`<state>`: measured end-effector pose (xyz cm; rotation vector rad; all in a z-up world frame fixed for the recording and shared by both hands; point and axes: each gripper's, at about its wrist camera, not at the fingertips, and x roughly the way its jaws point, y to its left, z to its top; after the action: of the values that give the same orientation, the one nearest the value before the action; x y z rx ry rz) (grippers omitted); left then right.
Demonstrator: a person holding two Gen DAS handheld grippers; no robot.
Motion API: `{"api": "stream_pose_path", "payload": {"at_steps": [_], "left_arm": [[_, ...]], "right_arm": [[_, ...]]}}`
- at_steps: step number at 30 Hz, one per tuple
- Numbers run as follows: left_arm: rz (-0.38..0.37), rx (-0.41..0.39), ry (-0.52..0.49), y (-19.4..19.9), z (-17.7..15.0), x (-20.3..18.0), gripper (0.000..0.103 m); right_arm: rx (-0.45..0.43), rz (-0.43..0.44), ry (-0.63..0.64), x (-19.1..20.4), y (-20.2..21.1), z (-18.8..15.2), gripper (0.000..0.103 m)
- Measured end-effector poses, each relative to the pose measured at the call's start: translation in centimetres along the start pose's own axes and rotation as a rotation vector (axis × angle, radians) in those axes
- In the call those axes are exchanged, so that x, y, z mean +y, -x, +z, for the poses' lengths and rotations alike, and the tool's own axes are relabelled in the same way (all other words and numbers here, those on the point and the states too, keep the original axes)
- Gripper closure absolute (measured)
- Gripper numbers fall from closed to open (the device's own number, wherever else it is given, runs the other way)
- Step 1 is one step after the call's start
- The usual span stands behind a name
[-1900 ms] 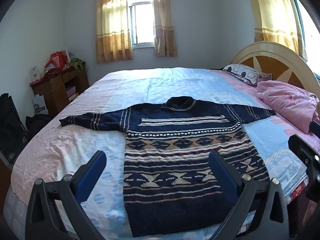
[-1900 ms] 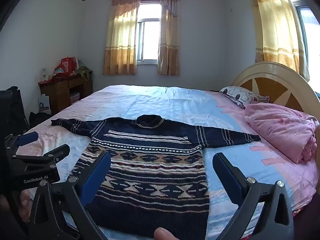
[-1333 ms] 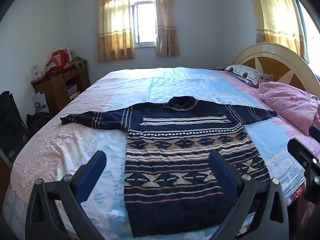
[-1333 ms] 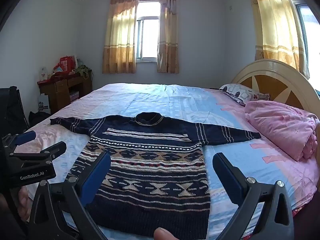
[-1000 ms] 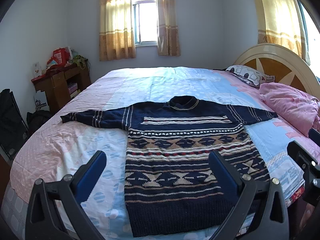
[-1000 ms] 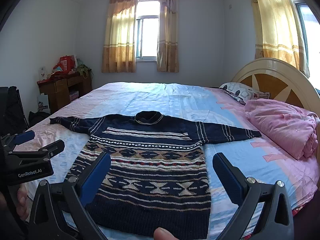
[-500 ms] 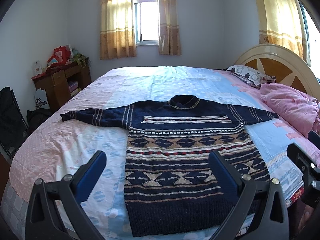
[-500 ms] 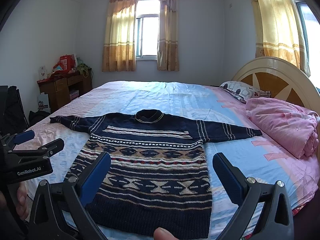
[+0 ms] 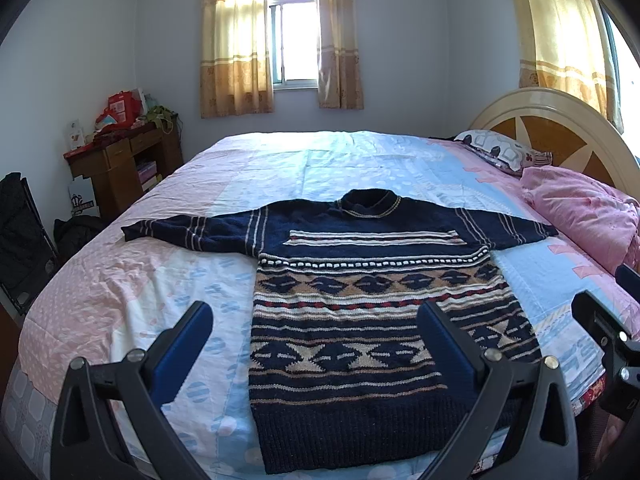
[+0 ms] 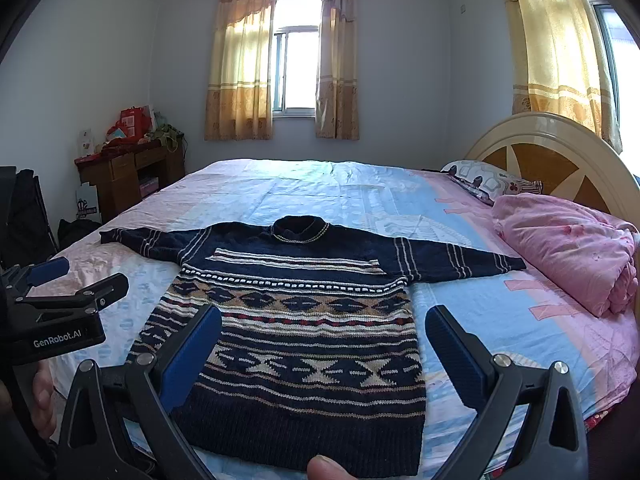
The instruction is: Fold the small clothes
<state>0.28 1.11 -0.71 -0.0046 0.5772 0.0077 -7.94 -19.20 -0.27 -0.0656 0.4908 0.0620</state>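
**Both grippers hang spread above a flat-laid sweater**

Nearest, the left gripper (image 9: 316, 320) hangs with its blue-padded fingers wide apart and empty; the right gripper (image 10: 322, 322) likewise. Only the right wrist view shows a fingertip (image 10: 326, 468) at the bottom edge and the left tool's "GenRobot.AI" label. Beyond, the navy knitted sweater with tan and white patterned bands (image 9: 360, 300) lies flat on the pink-and-blue patchwork bedspread (image 9: 140, 272), sleeves outstretched, hem nearest. Right of it sits a bunched pink quilt (image 10: 568, 244). Farther back stand a brown wooden desk (image 9: 120, 164) and curtained window (image 10: 298, 56).
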Motion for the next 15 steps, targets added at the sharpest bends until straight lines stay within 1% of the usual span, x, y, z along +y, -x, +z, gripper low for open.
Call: {"api": "stream_pose_path", "payload": {"at_steps": [15], "left_arm": [[0.001,0.002,0.006,-0.24,-0.45,0.19,0.000]], "right_arm": [[0.009,0.004,0.001,0.23,-0.16,-0.21,0.001]]}}
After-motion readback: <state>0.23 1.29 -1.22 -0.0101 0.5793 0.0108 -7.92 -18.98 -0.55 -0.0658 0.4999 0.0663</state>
